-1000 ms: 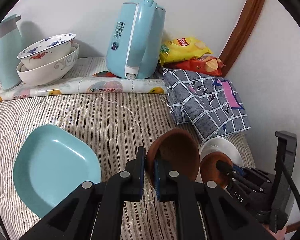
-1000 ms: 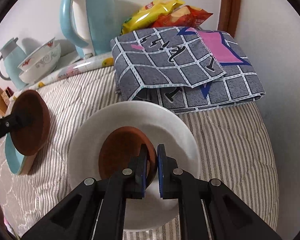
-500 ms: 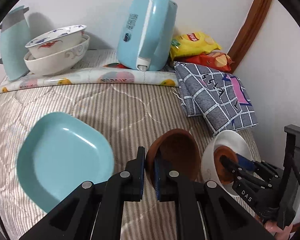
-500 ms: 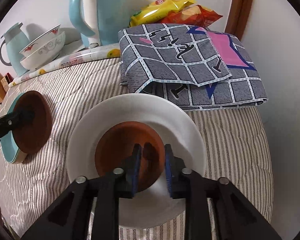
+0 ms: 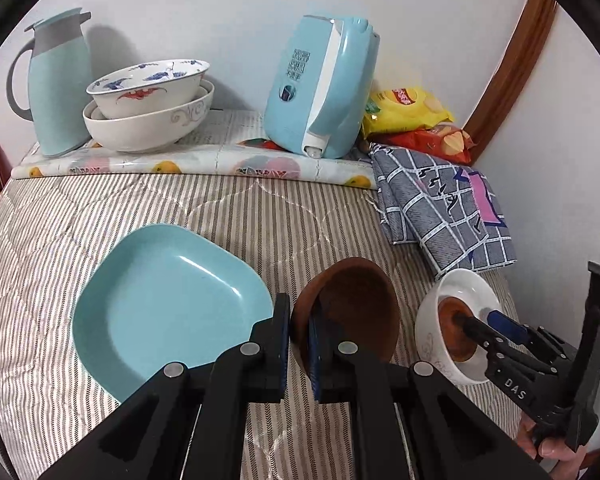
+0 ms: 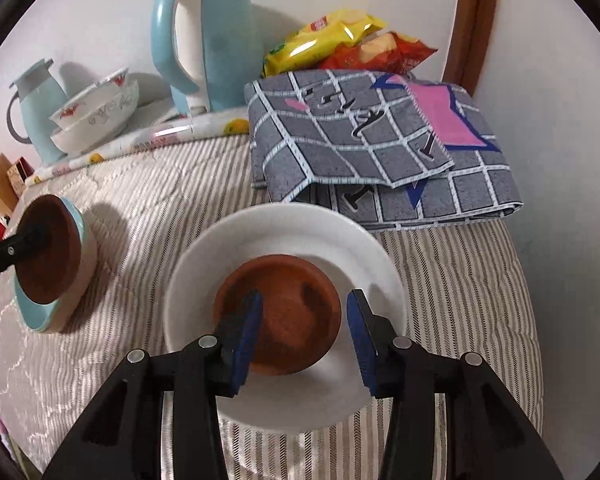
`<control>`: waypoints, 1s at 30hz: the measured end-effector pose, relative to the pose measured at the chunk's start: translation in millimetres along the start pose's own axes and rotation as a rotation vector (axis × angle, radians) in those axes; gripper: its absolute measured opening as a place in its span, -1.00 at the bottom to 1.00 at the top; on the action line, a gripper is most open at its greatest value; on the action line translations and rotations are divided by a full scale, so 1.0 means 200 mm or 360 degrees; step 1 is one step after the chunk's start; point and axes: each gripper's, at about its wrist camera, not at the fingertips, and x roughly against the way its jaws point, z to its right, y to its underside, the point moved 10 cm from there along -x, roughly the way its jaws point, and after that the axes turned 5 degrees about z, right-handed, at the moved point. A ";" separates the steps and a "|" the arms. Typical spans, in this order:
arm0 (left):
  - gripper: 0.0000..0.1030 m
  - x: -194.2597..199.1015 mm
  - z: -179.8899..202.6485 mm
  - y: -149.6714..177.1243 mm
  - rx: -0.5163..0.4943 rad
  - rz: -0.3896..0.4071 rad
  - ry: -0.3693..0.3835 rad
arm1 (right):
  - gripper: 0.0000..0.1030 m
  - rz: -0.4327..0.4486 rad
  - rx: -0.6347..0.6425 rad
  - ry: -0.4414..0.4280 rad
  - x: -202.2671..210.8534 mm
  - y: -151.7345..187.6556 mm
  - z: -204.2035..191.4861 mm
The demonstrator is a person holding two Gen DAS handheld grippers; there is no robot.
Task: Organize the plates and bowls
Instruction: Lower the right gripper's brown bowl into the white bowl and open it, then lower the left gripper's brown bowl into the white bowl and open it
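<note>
The left gripper is clamped on the rim of a brown bowl, which it holds tilted above the striped cloth, just beside the blue plate. Because the grip is only on the thin rim, the bowl could pivot or slip out of the pads and drop onto the plate's edge, tipping the plate or knocking it aside. The right gripper stands with its fingers apart, one on each side of a second brown bowl that sits inside the white bowl. From this angle it is hard to tell whether the left pad touches the brown bowl's rim; if it does, drawing the gripper back could drag that bowl off centre or rock the white bowl on the soft cloth. The folded checked cloth lies just behind, near enough to snag.
</note>
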 end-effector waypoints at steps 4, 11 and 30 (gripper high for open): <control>-0.84 0.04 0.05 -0.01 -0.0010 0.0021 0.0026 | -0.15 0.0069 -0.0034 0.0023 0.10 -0.02 0.04; -0.84 0.09 0.20 -0.02 -0.0061 0.0051 0.0070 | -0.15 0.0139 -0.0121 0.0078 0.27 0.00 0.21; -0.84 -0.03 0.63 0.05 -0.0340 0.0028 0.0021 | -0.15 0.0184 -0.0371 0.0198 0.45 0.20 0.65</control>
